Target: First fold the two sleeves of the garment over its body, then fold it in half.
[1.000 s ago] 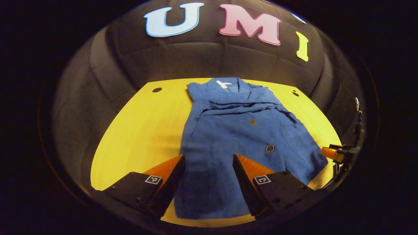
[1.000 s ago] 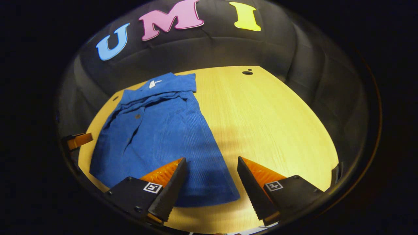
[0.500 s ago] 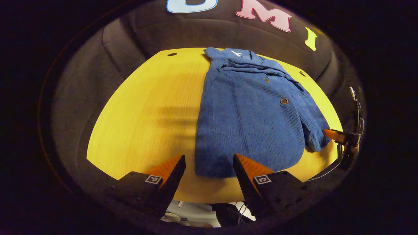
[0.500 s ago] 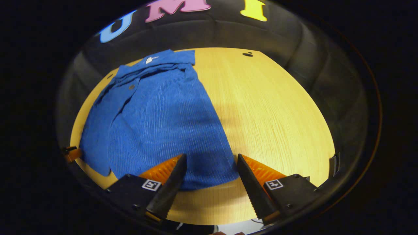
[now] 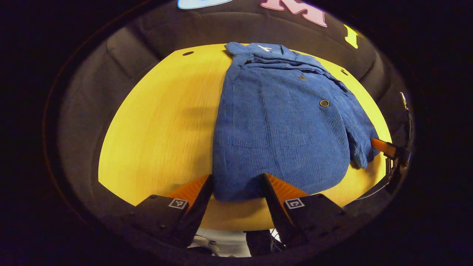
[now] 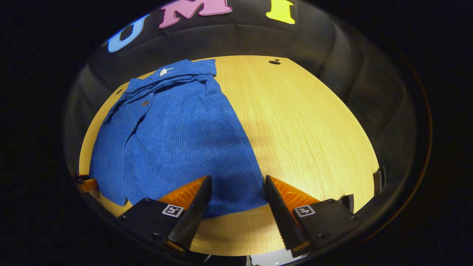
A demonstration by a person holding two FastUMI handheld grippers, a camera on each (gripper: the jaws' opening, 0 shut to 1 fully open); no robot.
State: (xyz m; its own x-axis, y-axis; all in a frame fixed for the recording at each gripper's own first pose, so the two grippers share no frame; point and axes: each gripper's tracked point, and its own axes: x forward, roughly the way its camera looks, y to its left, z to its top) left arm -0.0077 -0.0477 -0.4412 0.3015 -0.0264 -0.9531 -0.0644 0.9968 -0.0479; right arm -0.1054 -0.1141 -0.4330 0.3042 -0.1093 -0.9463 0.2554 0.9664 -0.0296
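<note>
A blue corduroy garment point(image 5: 284, 122) lies flat on the yellow table point(image 5: 159, 129), collar at the far end, with folded cloth bunched across the chest. My left gripper point(image 5: 236, 181) is open at the near hem, and the garment's near left corner lies between its fingers. In the right gripper view the garment point(image 6: 173, 136) covers the table's left half. My right gripper point(image 6: 236, 184) is open too, with the near right hem corner between its fingers. Each gripper also shows at the edge of the other's view: the right gripper point(image 5: 386, 147) and the left gripper point(image 6: 87, 183).
The table's near edge point(image 5: 236, 223) runs just behind the fingers, with a person's pale clothing point(image 5: 225, 245) below it. Small dark holes point(image 5: 187, 53) point(image 6: 274, 62) mark the far corners. Bare wood point(image 6: 314, 133) stretches beside the garment on both outer sides.
Both grippers have drawn back from over the garment's body to its near hem, one at each corner. Both stay open. The garment has not shifted.
</note>
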